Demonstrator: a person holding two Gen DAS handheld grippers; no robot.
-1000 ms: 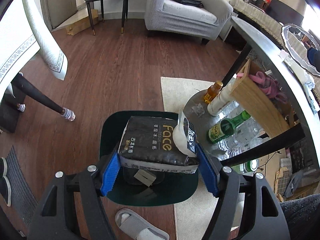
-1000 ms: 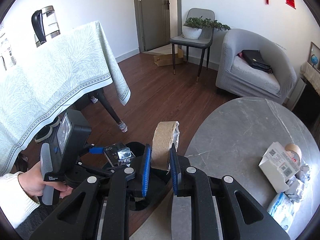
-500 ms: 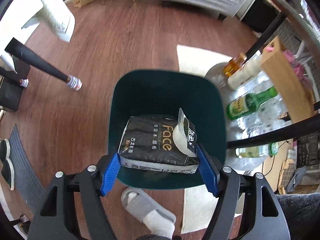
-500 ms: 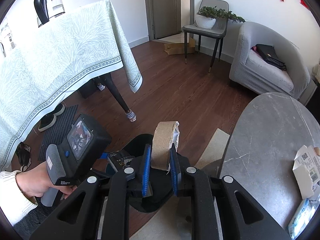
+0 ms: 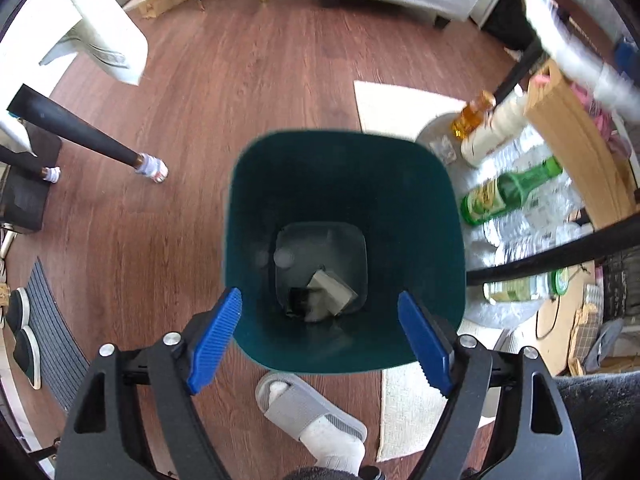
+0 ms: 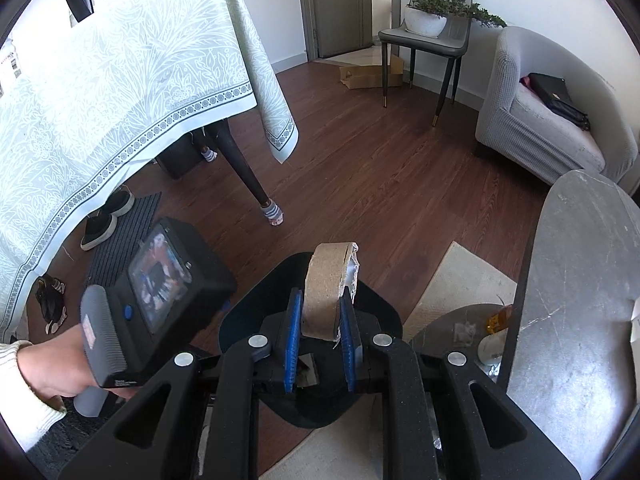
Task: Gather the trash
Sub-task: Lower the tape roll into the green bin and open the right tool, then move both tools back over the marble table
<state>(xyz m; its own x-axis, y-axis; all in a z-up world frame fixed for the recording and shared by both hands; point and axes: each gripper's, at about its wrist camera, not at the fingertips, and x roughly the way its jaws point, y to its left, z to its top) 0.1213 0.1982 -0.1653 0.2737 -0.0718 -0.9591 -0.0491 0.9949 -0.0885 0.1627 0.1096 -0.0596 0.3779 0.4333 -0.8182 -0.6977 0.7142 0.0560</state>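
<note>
In the left wrist view my left gripper (image 5: 320,340) is open and empty, right above the dark green trash bin (image 5: 420,200). The black tissue pack (image 5: 298,302) lies at the bin's bottom beside a pale box (image 5: 332,288). In the right wrist view my right gripper (image 6: 320,342) is shut on a brown cardboard tape roll (image 6: 326,288) and holds it upright over the bin (image 6: 380,312). The left gripper's body (image 6: 160,280) shows at the left, held by a hand.
A slipper with a socked foot (image 5: 308,412) is at the bin's near side. Bottles (image 5: 508,192) and a wooden board (image 5: 576,152) sit on a low shelf to the right. A grey round table (image 6: 580,300), a cloth-covered table (image 6: 120,100), a table leg (image 5: 72,132), an armchair (image 6: 552,120).
My left gripper opened and the black tissue pack dropped into the bin. The left gripper moved further over the bin. My right gripper moved left toward the bin with the roll.
</note>
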